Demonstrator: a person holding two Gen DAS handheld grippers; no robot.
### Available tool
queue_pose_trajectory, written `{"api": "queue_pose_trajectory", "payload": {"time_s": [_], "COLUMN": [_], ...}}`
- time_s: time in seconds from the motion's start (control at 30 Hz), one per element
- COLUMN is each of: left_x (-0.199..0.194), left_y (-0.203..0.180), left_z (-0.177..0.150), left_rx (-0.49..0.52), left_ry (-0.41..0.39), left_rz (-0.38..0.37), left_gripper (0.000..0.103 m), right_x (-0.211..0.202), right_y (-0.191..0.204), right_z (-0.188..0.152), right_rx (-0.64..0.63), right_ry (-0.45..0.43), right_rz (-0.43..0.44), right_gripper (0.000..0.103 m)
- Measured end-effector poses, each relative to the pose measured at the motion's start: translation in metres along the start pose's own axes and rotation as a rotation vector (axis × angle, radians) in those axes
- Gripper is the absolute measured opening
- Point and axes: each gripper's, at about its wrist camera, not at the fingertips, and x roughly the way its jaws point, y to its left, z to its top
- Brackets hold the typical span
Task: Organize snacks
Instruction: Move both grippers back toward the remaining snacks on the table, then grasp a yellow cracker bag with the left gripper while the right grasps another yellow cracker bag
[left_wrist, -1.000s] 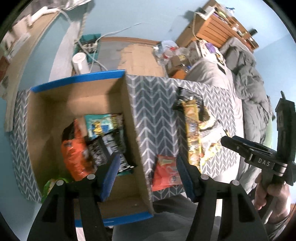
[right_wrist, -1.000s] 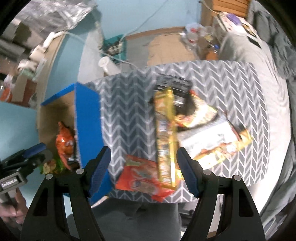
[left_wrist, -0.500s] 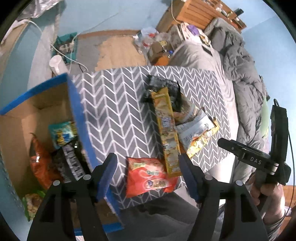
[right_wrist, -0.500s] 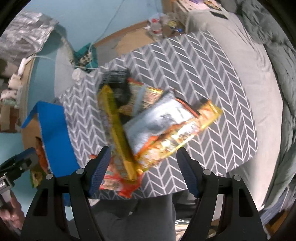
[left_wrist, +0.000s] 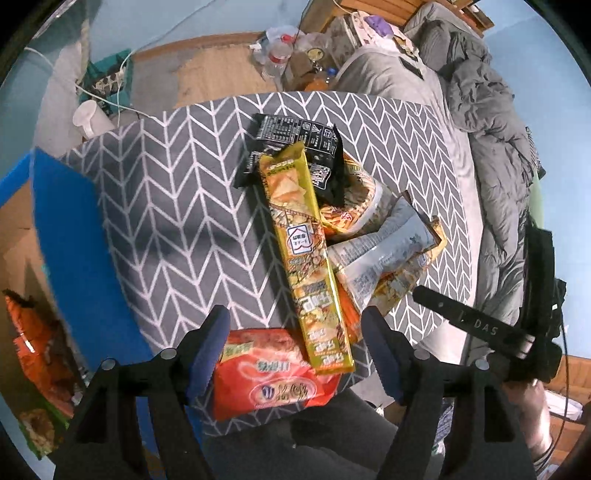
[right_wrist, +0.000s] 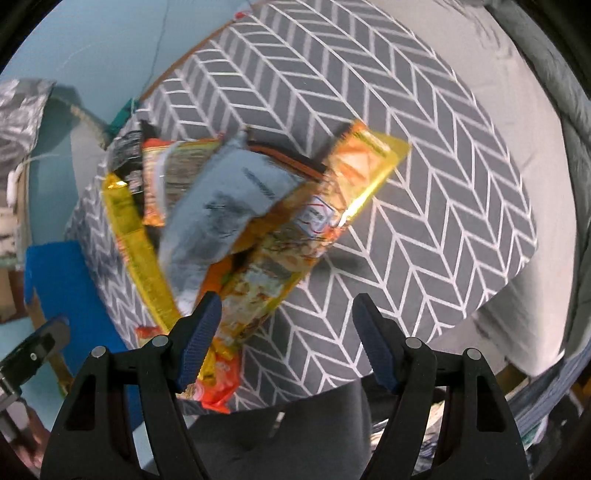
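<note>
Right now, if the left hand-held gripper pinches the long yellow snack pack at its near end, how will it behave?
The long yellow snack pack looks like thin glossy film, so probably light and slippery. Pinched at one end, it will likely sag. It overlaps the red snack bag and the silver bag, so lifting may drag them.

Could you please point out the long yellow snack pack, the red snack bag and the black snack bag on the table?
long yellow snack pack (left_wrist: 304, 254): left wrist view, middle of its front.
red snack bag (left_wrist: 269, 380): left wrist view, centre of its face.
black snack bag (left_wrist: 295, 134): left wrist view, upper printed panel.
</note>
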Motion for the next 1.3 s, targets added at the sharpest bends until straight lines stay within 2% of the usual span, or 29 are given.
{"api": "queue_pose_trajectory", "payload": {"time_s": [0.17,0.6,0.8,0.83,0.87,0.93,0.97,1.13,1.3], "left_x": [0.022,0.056,0.068,0.07,0.071,0.074,0.075,0.086,0.095], "left_y": [0.003,0.015,0.018,0.018,0.017,0.016,0.014,0.007,0.004], "left_z": [0.009,0.021,0.023,0.023,0.023,0.024,0.025,0.03,0.032], "left_rx": [-0.053,-0.166,-0.188,-0.192,-0.192,-0.191,-0.192,-0.198,-0.196], "left_ry": [0.024,0.039,0.052,0.054,0.056,0.061,0.061,0.066,0.076], "left_rz": [-0.014,-0.037,-0.037,-0.04,-0.038,-0.033,-0.034,-0.037,-0.037], "left_gripper": [0.075,0.078,0.079,0.079,0.079,0.079,0.079,0.079,0.079], "right_x": [0.013,0.033,0.048,0.051,0.053,0.054,0.054,0.048,0.038], "right_y": [-0.01,-0.004,0.003,0.008,0.01,0.013,0.014,0.002,-0.014], "right_z": [0.006,0.026,0.032,0.031,0.033,0.037,0.038,0.042,0.05], "right_rx": [0.081,0.134,0.126,0.121,0.11,0.09,0.081,0.052,0.014], "right_ry": [0.007,0.024,0.019,0.018,0.02,0.019,0.017,0.012,-0.03], "right_rz": [0.043,0.032,0.014,0.007,0.002,-0.009,-0.02,-0.037,-0.126], "right_gripper": [0.074,0.074,0.074,0.07,0.061,0.049,0.046,0.035,0.033]}}
